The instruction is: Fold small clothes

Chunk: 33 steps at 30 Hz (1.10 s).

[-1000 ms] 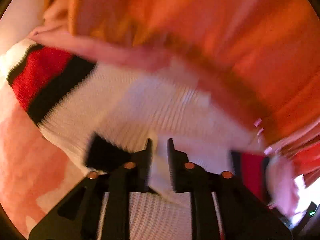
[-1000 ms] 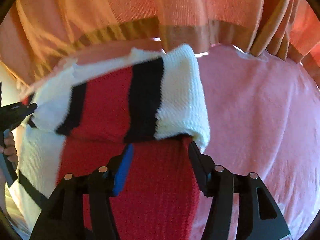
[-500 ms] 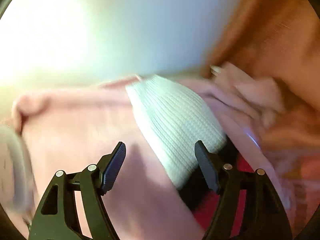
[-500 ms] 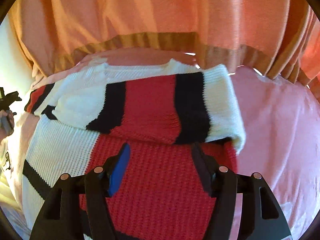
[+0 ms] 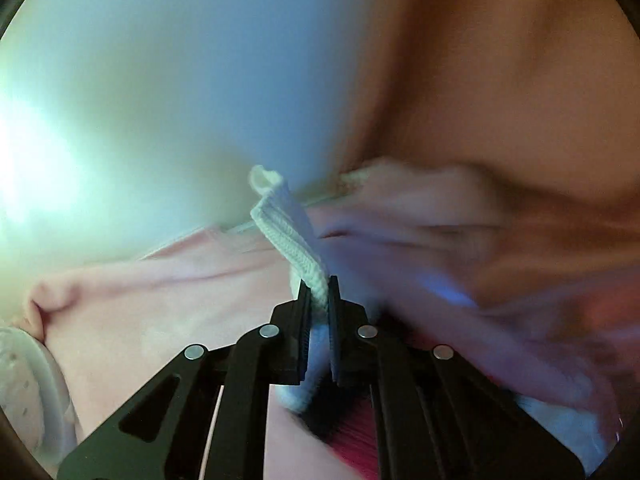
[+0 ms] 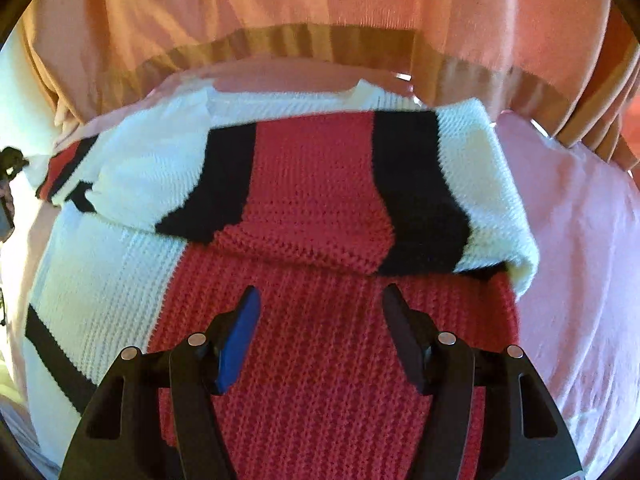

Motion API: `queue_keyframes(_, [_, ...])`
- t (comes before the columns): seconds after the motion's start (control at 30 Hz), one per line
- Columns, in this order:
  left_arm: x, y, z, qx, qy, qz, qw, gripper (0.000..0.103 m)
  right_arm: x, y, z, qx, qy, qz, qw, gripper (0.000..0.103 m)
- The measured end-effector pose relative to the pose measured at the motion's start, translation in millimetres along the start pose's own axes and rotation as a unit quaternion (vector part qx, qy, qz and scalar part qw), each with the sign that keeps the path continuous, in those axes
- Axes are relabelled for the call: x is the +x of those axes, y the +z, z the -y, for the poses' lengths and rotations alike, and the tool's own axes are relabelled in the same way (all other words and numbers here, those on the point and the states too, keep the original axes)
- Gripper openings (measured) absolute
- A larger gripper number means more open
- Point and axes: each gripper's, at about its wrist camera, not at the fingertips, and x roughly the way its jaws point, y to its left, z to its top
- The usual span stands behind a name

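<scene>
A knitted sweater (image 6: 320, 208) in red, black and white lies on a pink sheet (image 6: 580, 260), its upper part folded down over its red body. My right gripper (image 6: 320, 308) is open and empty, hovering over the red knit just short of the fold. My left gripper (image 5: 319, 304) is shut on a white ribbed edge of the sweater (image 5: 288, 236), which stands up from between the fingers. Red and black knit shows below the left fingers. The left gripper also shows at the far left of the right wrist view (image 6: 8, 184).
Orange-pink curtains with a tan band (image 6: 320, 12) hang behind the bed. A pale wall (image 5: 160, 80) fills the upper left of the left wrist view. A white, dotted object (image 5: 24, 392) sits at that view's lower left edge.
My left gripper let go of the sweater, swung over to its white edge and closed on it. My right gripper stayed open and drew back a little from the fold.
</scene>
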Motion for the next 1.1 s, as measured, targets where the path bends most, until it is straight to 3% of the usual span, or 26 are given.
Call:
queue_keyframes(0.13, [-92,-9,89,0.048,-0.124,0.018,0.991,0.006,-18,8,6,0.011,0.007,0.017,1.0,0.062])
queue_keyframes(0.27, [-179,-49,169,0.104,-0.239,0.007,0.9655,0.006,-40,14,18,0.021,0.003,0.045,0.999,0.065])
queue_keyframes(0.37, [-217,-99,230,0.143,-0.302,-0.039,0.9417,0.007,-48,15,33,0.033,0.002,0.052,0.998,0.069])
queue_keyframes(0.47, [-220,-162,274,0.193,-0.319,-0.092,0.9234,0.019,-50,13,53,0.046,-0.009,0.045,0.998,0.07])
queue_keyframes(0.5, [-214,-194,285,0.215,-0.314,-0.123,0.9165,0.04,-49,12,58,0.051,-0.012,0.043,0.998,0.07])
queue_keyframes(0.53, [-201,-208,290,0.223,-0.305,-0.138,0.9154,0.054,-48,11,64,0.056,-0.014,0.038,0.998,0.071])
queue_keyframes(0.63, [-188,-254,272,0.223,-0.283,-0.184,0.9145,0.053,-45,8,80,0.067,-0.015,0.026,0.997,0.071])
queue_keyframes(0.7, [-189,-260,258,0.196,-0.275,-0.211,0.9174,0.056,-44,8,84,0.07,-0.006,0.024,0.997,0.071])
queue_keyframes(0.73, [-186,-258,245,0.175,-0.266,-0.217,0.9227,0.058,-43,8,84,0.072,0.0,0.025,0.997,0.071])
queue_keyframes(0.83, [-185,-241,207,0.12,-0.235,-0.205,0.9425,0.063,-35,13,77,0.076,0.027,0.022,0.996,0.071])
queue_keyframes(0.93, [-172,-220,182,0.091,-0.212,-0.192,0.9539,0.064,-14,22,57,0.084,0.077,0.007,0.994,0.072])
queue_keyframes(1.1, [-166,-207,163,0.103,-0.207,-0.17,0.958,0.064,31,33,24,0.083,0.093,-0.026,0.992,0.071])
